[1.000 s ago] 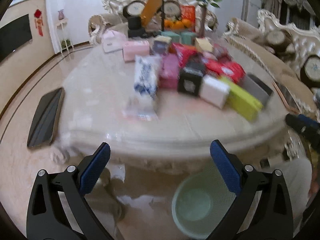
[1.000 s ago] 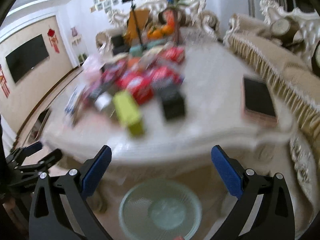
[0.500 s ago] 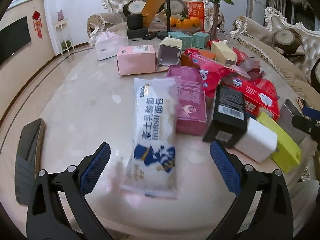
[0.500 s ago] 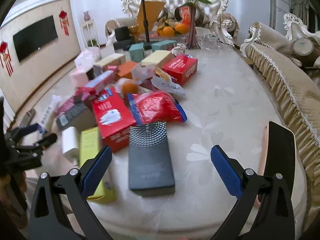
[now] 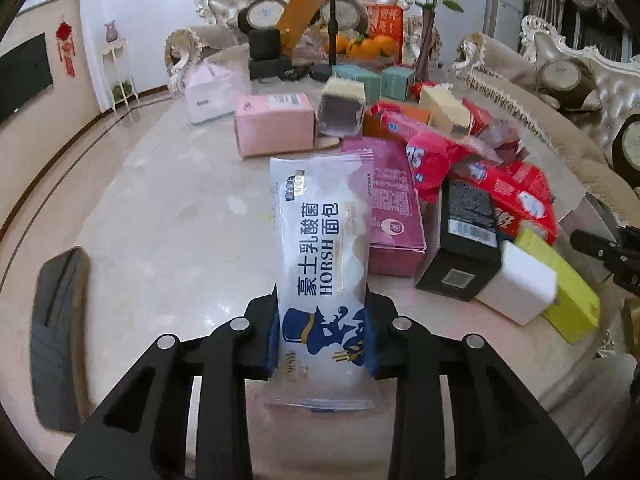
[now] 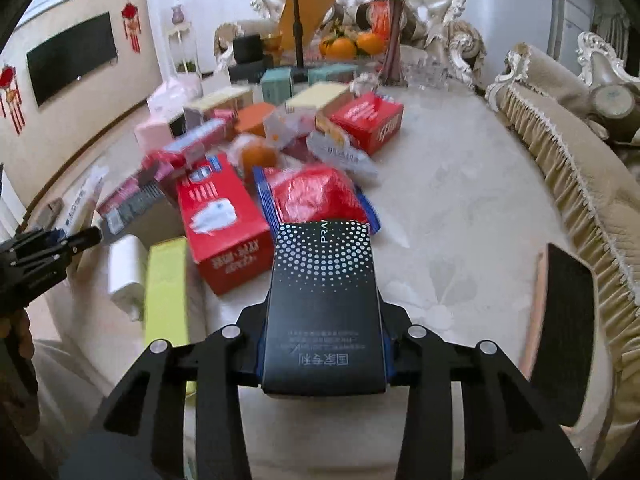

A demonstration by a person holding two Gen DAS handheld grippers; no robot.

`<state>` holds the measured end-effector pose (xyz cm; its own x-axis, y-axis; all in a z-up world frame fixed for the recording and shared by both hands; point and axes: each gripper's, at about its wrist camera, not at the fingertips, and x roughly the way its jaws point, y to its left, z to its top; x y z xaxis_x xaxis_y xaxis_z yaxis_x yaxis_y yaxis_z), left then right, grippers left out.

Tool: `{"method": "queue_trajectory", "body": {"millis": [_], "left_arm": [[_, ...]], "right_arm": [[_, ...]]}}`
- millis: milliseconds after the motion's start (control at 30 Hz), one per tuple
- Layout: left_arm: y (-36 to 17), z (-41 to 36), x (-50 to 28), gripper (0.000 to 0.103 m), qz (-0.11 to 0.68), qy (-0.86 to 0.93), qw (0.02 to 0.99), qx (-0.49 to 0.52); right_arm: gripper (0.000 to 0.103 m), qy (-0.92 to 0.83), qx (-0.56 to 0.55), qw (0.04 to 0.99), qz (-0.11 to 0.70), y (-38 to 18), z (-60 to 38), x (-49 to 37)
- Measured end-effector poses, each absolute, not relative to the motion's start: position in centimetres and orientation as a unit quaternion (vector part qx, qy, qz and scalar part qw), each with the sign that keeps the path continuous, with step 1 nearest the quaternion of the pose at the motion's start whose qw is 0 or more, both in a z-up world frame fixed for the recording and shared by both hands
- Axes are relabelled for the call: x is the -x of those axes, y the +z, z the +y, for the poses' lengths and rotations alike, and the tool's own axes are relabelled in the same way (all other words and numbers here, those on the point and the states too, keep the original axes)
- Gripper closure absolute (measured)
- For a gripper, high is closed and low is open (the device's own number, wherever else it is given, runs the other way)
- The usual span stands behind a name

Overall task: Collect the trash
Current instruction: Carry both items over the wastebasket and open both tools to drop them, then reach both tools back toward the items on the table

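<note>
A white bread wrapper (image 5: 316, 240) with blue print lies lengthwise on the marble table (image 5: 160, 220). My left gripper (image 5: 322, 332) is closing on its near end, and both blue pads press its sides. A black box with a white dot pattern (image 6: 324, 280) sits near the table's front edge. The right gripper (image 6: 324, 344) is closing on its near end, pads against both sides. Each gripper shows at the edge of the other's view: the left gripper (image 6: 76, 240) and the right gripper (image 5: 596, 244).
Packaging is piled mid-table: a pink box (image 5: 274, 128), a magenta box (image 5: 394, 216), a black barcode box (image 5: 464, 248), a white box (image 5: 520, 292), a yellow-green box (image 6: 166, 292), a red tissue box (image 6: 222, 216), a red bag (image 6: 320, 196). A dark tablet (image 6: 564, 320) lies right. Sofas stand around the table.
Both grippers came forward from above a green bin on the floor to over the table. Their jaws went from wide open to closed on the wrapper and the black box.
</note>
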<state>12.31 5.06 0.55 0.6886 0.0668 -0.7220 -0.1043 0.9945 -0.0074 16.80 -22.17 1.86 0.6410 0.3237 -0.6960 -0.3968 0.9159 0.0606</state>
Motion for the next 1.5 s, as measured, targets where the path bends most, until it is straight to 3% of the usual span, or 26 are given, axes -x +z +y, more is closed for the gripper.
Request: {"method": "queue_trajectory", "body": {"millis": [167,300,467,600,833,867,900,933,967,1167,1367,1500], "left_arm": [[4.3,4.5,-6.1,0.072,0.357,-0.016,0.933,0.039],[3.8,1.2,0.0,0.072,0.376,-0.093,0.922,0.023],[-5.4,-3.4,1.3,0.072,0.485,-0.154,0.860,0.050],[-13.1,-6.6,-0.5,0.072,0.551,-0.155,0.820,0.000],[-18.5,-7.1,-2.8,0.071,0.591,-0.148,0.793,-0.006],[-18.7,-6.8,-2.8,0.061,0.595,-0.151,0.790,0.003],[-18.7,-6.9,-2.9,0.034,0.593,-0.150,0.791,0.006],[-18.7,-6.7,-2.9,0.022,0.590,-0.145,0.794,0.002],[-19.0,-7.1,-2.6,0.012,0.584,-0.147,0.798,-0.001],[-17.8,-6.1,-1.9,0.010,0.555,-0.158,0.816,0.042],[-10.5,-1.9,0.3,0.008,0.498,-0.138,0.853,0.070],[-3.5,1.2,-0.1,0.008,0.419,-0.090,0.903,0.034]], "right_arm": [[0.064,0.257,0.001,0.899,0.354,5.0,-24.6,-11.9],[0.064,0.285,-0.021,0.875,0.391,3.3,-25.4,-6.3],[0.064,0.256,-0.016,0.812,0.525,-6.6,-23.7,-4.6],[0.064,0.226,-0.001,0.774,0.591,-13.9,-22.1,-5.6],[0.063,0.205,0.021,0.756,0.621,-18.5,-20.6,-7.0],[0.059,0.200,0.025,0.758,0.620,-18.6,-20.5,-7.0],[0.040,0.192,0.027,0.765,0.614,-18.4,-20.6,-7.0],[0.025,0.189,0.025,0.772,0.607,-18.0,-21.0,-6.7],[0.022,0.189,0.022,0.778,0.598,-17.7,-21.1,-6.6],[0.022,0.185,0.009,0.788,0.587,-15.1,-22.6,-5.9],[0.022,0.249,0.021,0.864,0.437,-4.4,-23.6,-4.5],[0.022,0.296,0.045,0.895,0.331,1.1,-22.6,-5.0]]}}
